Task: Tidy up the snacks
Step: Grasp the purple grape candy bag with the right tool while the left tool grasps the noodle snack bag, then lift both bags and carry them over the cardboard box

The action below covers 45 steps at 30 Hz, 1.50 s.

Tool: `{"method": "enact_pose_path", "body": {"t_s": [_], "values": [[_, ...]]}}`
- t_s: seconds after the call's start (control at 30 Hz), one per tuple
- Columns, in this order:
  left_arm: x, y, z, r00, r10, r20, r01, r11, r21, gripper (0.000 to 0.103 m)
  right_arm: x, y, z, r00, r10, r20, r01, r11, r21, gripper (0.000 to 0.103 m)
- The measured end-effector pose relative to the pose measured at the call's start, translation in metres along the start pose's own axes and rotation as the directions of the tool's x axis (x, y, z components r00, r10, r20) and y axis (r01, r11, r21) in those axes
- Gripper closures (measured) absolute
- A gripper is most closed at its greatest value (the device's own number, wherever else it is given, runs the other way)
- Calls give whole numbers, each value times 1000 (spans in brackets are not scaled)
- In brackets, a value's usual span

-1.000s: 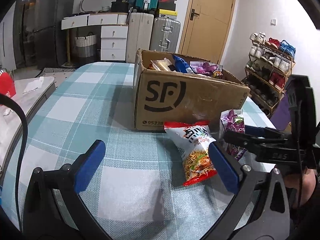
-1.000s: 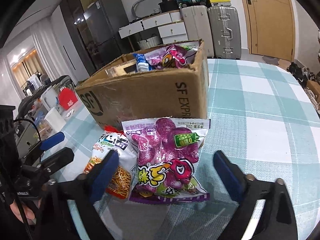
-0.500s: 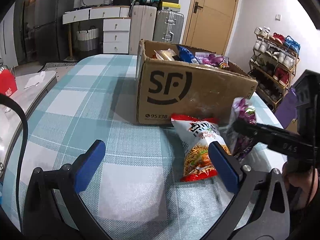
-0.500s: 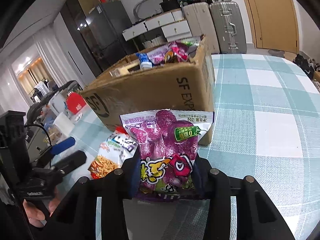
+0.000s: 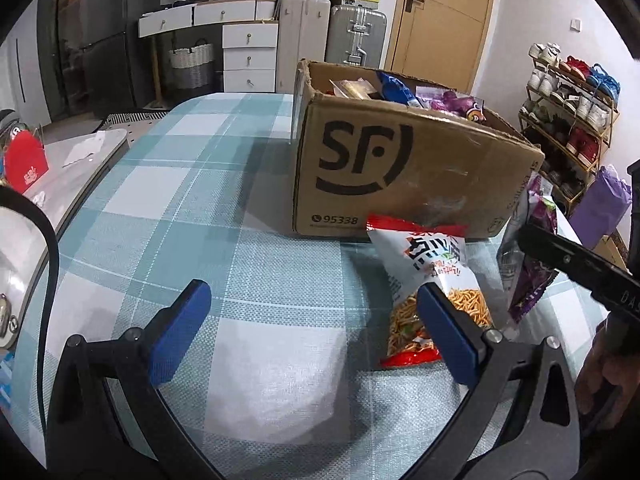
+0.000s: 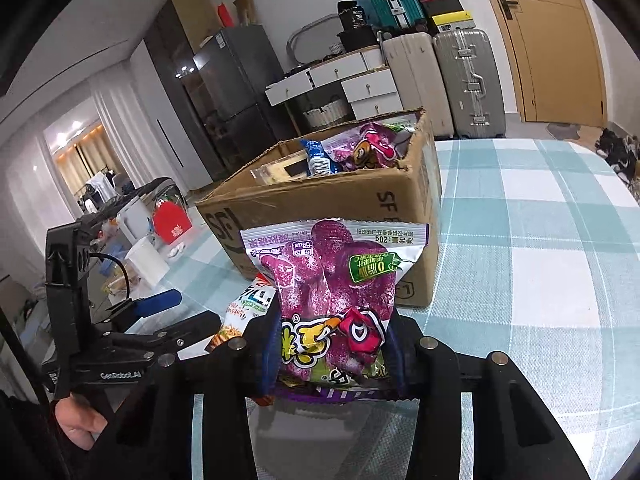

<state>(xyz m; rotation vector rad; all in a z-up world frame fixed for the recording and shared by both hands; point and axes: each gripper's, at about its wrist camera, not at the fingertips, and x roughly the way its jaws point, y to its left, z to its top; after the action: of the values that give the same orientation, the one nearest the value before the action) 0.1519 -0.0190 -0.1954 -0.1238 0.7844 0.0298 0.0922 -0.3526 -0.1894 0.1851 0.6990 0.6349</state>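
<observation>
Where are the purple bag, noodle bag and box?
purple bag (image 6: 336,280): right wrist view, middle of its front.
noodle bag (image 5: 436,264): left wrist view, white upper panel.
box (image 5: 400,176): left wrist view, logo side wall.

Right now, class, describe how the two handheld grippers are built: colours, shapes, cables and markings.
Both the left gripper and the right gripper have black, angular frames with silver bolts and flat blue finger pads. The left one carries white lettering and a thin black cable.

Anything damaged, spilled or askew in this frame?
Only the cardboard box: its top corner is torn and its rim dented. Nothing has spilled. The purple snack bag sits upright in the right gripper; the noodle-snack bag lies flat.
</observation>
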Motion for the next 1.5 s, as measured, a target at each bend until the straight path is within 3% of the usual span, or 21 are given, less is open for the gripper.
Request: {"method": "enact_pose_path", "body": {"t_s": [0.13,0.27,0.37,0.6,0.73,0.87,0.97,1.03,1.07,1.1,1.13,1.23,1.5], "values": [[2,-1,0,1000,3,-1,-3,1000,7,0,-4,-11,-1,1000,4,5,-5,999,52,60],[-2,2,-3,998,-68,7,68,998,-14,0,-6,-15,-2,1000,-2,3,2,998,69,60],[-2,-2,0,991,-128,-38,128,992,-18,0,-9,-15,-3,1000,-17,9,16,998,68,60],[9,-32,19,975,-191,-113,195,980,24,0,-11,-22,-3,1000,-16,7,15,995,98,60],[43,-47,25,939,-244,-242,245,969,-26,1,-15,-21,-2,1000,-17,8,16,996,89,60],[61,-54,31,938,-201,-283,203,979,-22,1,-19,-27,0,1000,-4,22,2,994,109,60],[65,-58,35,935,-207,-287,210,978,-22,2,-20,-29,-1,1000,1,21,-4,992,126,60],[66,-61,36,941,-183,-286,192,981,0,8,-19,-30,-1,1000,8,20,-11,991,131,60],[64,-63,37,946,-164,-281,178,984,24,21,-19,-30,-1,1000,9,19,-12,991,130,60],[63,-63,37,951,-150,-269,166,985,39,45,-19,-29,-1,1000,11,18,-13,992,129,60],[61,-62,37,952,-153,-263,170,984,44,49,-19,-28,-1,1000,11,18,-13,992,128,60],[58,-58,39,947,-175,-270,187,982,22,56,-20,-28,-1,1000,15,19,-17,992,128,60],[24,-54,31,963,-152,-221,174,981,84,58,-18,-29,-2,1000,14,13,-16,991,130,60]]}}
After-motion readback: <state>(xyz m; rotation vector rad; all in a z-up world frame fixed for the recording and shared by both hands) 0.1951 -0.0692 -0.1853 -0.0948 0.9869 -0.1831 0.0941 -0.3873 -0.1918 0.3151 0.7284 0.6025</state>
